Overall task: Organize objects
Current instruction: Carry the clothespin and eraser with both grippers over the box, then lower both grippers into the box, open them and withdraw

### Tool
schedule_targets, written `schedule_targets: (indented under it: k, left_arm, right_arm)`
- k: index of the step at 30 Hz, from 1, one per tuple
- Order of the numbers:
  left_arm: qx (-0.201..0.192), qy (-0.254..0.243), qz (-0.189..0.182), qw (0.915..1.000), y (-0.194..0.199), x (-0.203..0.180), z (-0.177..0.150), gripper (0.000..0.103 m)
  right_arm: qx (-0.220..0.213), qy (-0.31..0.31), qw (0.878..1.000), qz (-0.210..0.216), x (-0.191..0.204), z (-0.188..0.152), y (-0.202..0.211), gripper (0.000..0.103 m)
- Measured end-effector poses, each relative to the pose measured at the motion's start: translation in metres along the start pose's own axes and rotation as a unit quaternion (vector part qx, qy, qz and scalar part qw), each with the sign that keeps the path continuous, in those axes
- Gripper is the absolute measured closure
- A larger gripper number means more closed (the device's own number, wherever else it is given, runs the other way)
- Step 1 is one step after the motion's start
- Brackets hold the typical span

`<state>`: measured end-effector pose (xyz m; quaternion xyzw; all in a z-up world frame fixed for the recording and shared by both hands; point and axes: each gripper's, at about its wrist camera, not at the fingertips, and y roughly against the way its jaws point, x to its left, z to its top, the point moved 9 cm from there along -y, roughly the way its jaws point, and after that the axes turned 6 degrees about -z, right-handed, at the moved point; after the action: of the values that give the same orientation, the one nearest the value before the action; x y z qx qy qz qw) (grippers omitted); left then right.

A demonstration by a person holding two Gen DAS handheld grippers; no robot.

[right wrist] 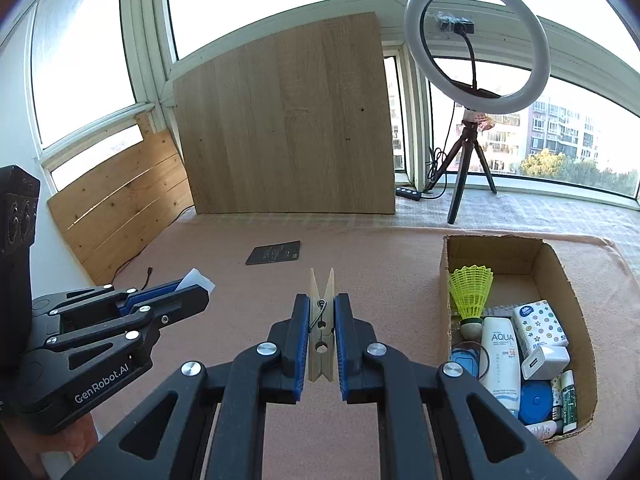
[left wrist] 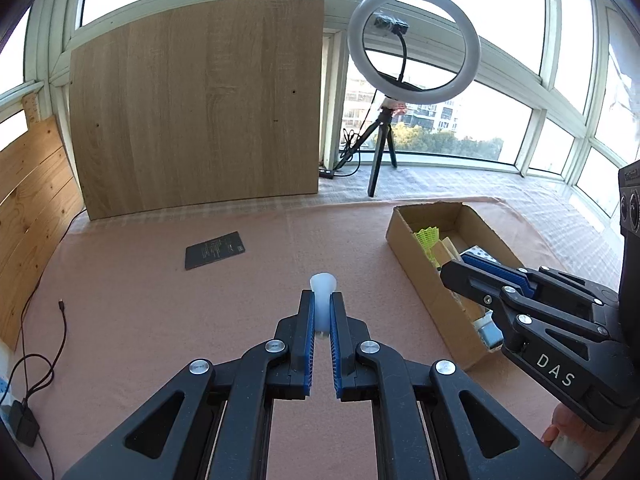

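Clamping a white plastic piece (left wrist: pixel 323 300), left hand-held gripper (left wrist: pixel 320 308), right hand-held gripper (right wrist: pixel 322 312) pinching wooden clothespin (right wrist: pixel 322 328)

ring light (left wrist: pixel 414 44) on tripod, wood board (left wrist: pixel 200 112), cable (left wrist: pixel 44 356)

The black plastic arm of the right gripper (left wrist: pixel 454 270) bore white letters "DAS". The black body of the left gripper (right wrist: pixel 194 284) carried "GenRobot.AI" in white. On the white sunscreen tube (right wrist: pixel 499 360) in the brown cardboard box (right wrist: pixel 576 304), blue print read "AQUA" and "SPF 50". The print on the flat black card (right wrist: pixel 274 253) was too small to read.
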<state>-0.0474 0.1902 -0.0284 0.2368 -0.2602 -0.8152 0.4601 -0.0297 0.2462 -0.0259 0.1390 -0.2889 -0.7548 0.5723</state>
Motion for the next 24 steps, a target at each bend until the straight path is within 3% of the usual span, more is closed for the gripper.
schedule_targets:
  k: [10, 21, 23, 24]
  left_arm:
    - [0.018, -0.047, -0.049, 0.9975, -0.041, -0.076, 0.01, 0.096]
    - [0.046, -0.088, -0.114, 0.9885, -0.112, -0.182, 0.022, 0.096]
    - [0.049, -0.087, -0.12, 0.9877, -0.124, -0.194, 0.023, 0.091]
    - [0.047, -0.083, -0.121, 0.988, -0.13, -0.197, 0.024, 0.081]
  right_arm:
    - [-0.006, -0.042, 0.998, -0.044, -0.071, -0.006, 0.015, 0.092]
    - [0.003, -0.096, 0.99, -0.104, -0.178, -0.024, 0.026, 0.092]
    - [0.007, -0.102, 0.989, -0.107, -0.192, -0.027, 0.022, 0.092]
    - [0.01, -0.104, 0.989, -0.107, -0.197, -0.029, 0.02, 0.092]
